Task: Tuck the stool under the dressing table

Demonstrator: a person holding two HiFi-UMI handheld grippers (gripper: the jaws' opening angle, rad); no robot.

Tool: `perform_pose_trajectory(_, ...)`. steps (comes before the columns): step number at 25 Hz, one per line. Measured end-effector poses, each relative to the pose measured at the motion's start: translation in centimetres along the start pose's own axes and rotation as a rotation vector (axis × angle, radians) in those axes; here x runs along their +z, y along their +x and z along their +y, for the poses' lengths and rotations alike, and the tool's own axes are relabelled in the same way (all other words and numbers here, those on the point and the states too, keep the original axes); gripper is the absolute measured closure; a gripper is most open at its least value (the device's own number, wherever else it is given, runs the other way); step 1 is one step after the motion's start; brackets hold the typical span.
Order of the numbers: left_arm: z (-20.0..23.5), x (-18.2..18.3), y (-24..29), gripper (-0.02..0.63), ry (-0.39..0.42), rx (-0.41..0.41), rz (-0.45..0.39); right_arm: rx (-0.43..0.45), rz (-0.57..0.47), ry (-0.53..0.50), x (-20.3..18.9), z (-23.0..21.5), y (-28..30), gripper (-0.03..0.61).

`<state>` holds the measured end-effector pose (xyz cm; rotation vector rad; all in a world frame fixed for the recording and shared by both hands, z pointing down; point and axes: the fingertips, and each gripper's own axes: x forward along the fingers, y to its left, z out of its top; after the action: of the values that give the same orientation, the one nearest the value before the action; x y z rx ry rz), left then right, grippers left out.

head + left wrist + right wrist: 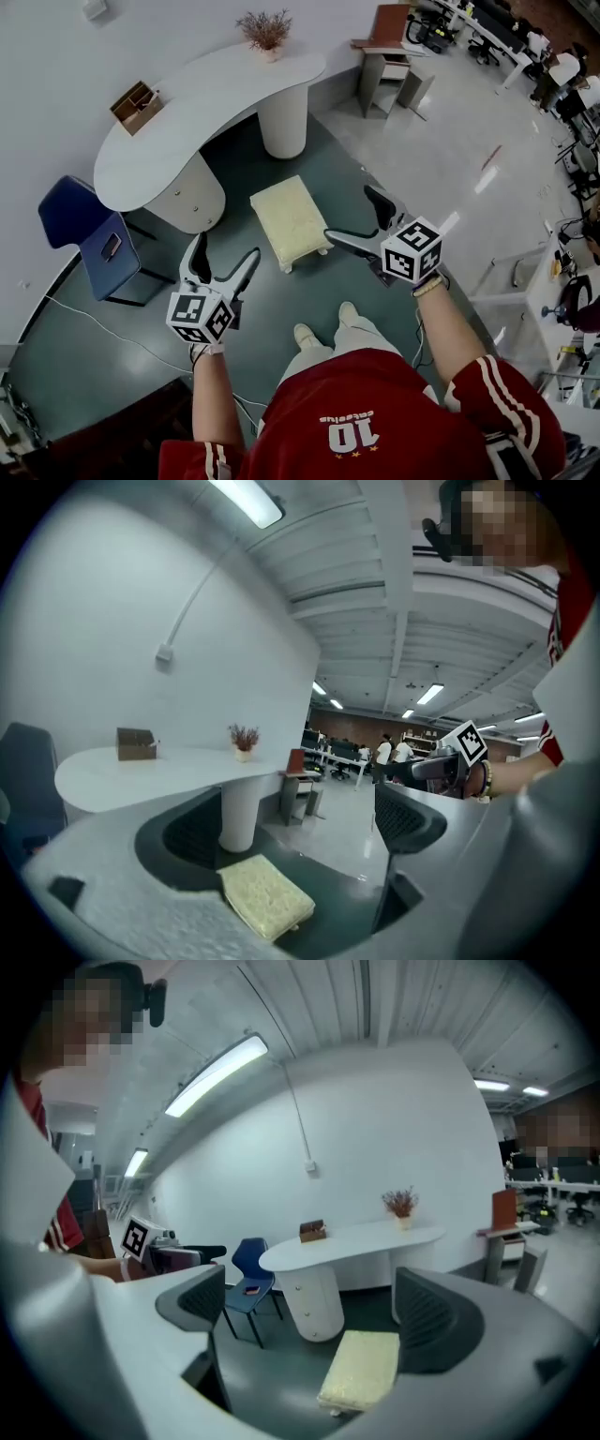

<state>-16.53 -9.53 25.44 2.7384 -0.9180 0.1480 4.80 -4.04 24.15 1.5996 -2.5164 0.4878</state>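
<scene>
A pale yellow cushioned stool point(292, 222) stands on the dark floor in front of the white curved dressing table point(178, 131), outside the gap between the table's two round legs. My left gripper point(225, 262) hovers open to the stool's near left, with nothing between its jaws. My right gripper point(358, 217) hovers open at the stool's near right, also holding nothing. The left gripper view shows the stool point(265, 896) low between the spread jaws, some way off. In the right gripper view the stool point(362, 1369) lies ahead, near the right jaw.
A blue chair point(89, 239) stands left of the table. On the tabletop are a brown box point(137, 106) and a small dried plant point(265, 33). A side table point(386, 66) stands beyond the table's right end. A cable point(103, 328) runs along the floor.
</scene>
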Motion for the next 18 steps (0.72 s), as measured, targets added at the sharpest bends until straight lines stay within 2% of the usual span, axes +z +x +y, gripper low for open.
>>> perform_pose_trajectory(5,2.0,-9.6,1.3,0.101,-0.115,-0.017,0.138,-0.053,0.126,0.114,-9.2,-2.3,1.6,0.029)
perform_pose_trajectory(9,2.9,-15.6,1.3,0.1,-0.173,-0.004,0.224,-0.07,0.236,0.191,-15.9,-3.4,2.3,0.038)
perform_pose_trajectory(18,5.5,-26.3,6.1,0.098,-0.301,0.026,0.28,-0.089,0.375,0.26,-25.6,-8.0,6.1,0.048)
